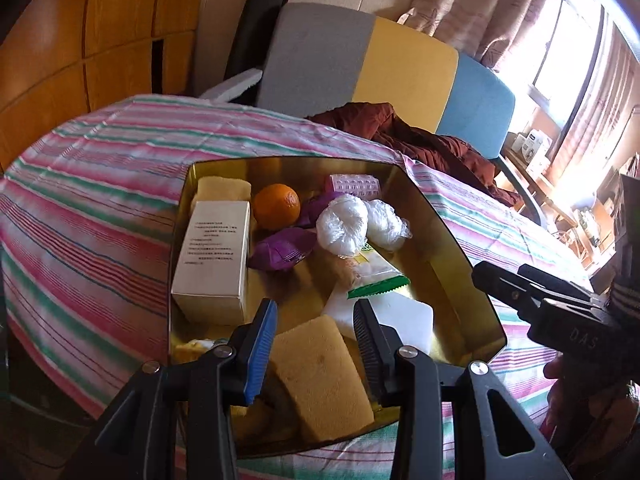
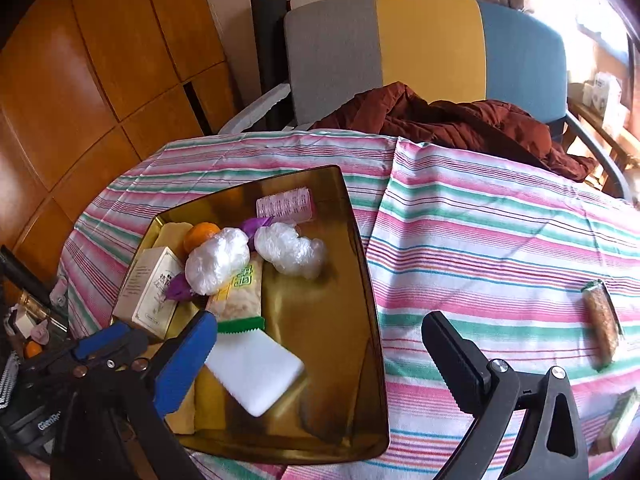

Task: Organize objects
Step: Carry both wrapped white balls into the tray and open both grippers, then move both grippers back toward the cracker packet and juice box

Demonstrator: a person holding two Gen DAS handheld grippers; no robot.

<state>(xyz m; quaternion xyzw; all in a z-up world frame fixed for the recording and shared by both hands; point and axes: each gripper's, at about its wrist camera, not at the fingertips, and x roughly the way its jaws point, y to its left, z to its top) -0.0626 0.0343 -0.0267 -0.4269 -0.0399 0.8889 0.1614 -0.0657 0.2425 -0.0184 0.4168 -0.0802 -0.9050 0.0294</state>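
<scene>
A gold tin tray (image 1: 460, 240) (image 2: 320, 408) on the striped tablecloth holds a white box (image 1: 212, 252), an orange (image 1: 277, 205), purple packets (image 1: 280, 254), two white plastic-wrapped balls (image 1: 342, 224) (image 2: 218, 260), a green-edged snack pack (image 1: 372, 272), a white block (image 2: 254, 370) and a yellow sponge (image 1: 320, 376). My left gripper (image 1: 316, 326) hovers over the tray's near end with its jaws either side of the sponge, not closed on it. My right gripper (image 2: 324, 344) is open and empty above the tray's right rim. A snack bar (image 2: 602, 324) and a small packet (image 2: 618, 420) lie on the cloth at the right.
A grey, yellow and blue chair (image 2: 432, 48) with a dark red jacket (image 2: 460, 120) stands behind the table. Wooden panelling (image 2: 80, 80) is at the left. A shelf with boxes (image 1: 532, 148) stands by the window. Striped cloth (image 2: 480, 240) lies right of the tray.
</scene>
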